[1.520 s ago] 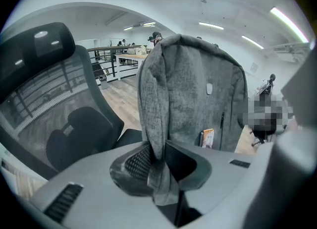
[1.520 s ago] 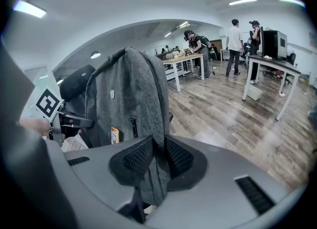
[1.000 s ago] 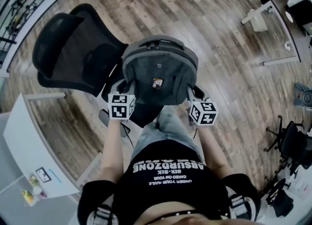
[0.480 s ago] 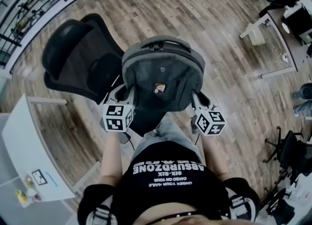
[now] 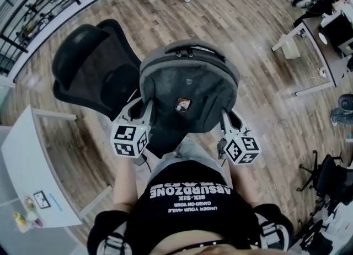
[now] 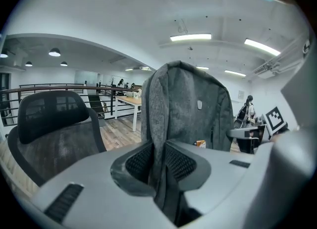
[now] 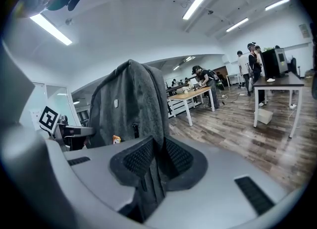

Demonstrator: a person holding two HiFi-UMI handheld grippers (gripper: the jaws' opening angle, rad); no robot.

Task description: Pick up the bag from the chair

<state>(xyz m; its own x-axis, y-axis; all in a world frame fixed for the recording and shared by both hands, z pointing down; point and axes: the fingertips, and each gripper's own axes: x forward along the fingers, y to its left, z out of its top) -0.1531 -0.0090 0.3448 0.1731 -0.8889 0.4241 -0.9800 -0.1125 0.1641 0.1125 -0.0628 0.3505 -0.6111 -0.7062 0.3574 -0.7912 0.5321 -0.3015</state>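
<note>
at far left a white desk (image 5: 22, 154) sits well outside the reach of either gripper. the black mesh chair (image 5: 91, 69) lies on the outer side of the left gripper (image 5: 145, 106) and beyond its tips. more of its seat and back shows now than a second ago.

the left gripper's fingers (image 6: 140, 159) are pressed onto a fold of grey fabric at the bag's edge, with the cloth running down between them. the bag (image 5: 188, 85) stands upright between the two grippers, rising just past the fingertips. over the last second it has grown larger in the head view and drifted off the chair toward the person, while both marker cubes have drawn back and apart. i judge that it no longer rests on the seat and is carried by the two pinches alone.

the right gripper (image 5: 223, 117) mirrors the left, its fingers clamped on grey fabric at the bag's other edge. outside the right fingers there is only wooden floor (image 5: 265, 83).

the pick-up looks essentially done. what remains is to keep both grips firm, since a slipping fold would drop one side.
</note>
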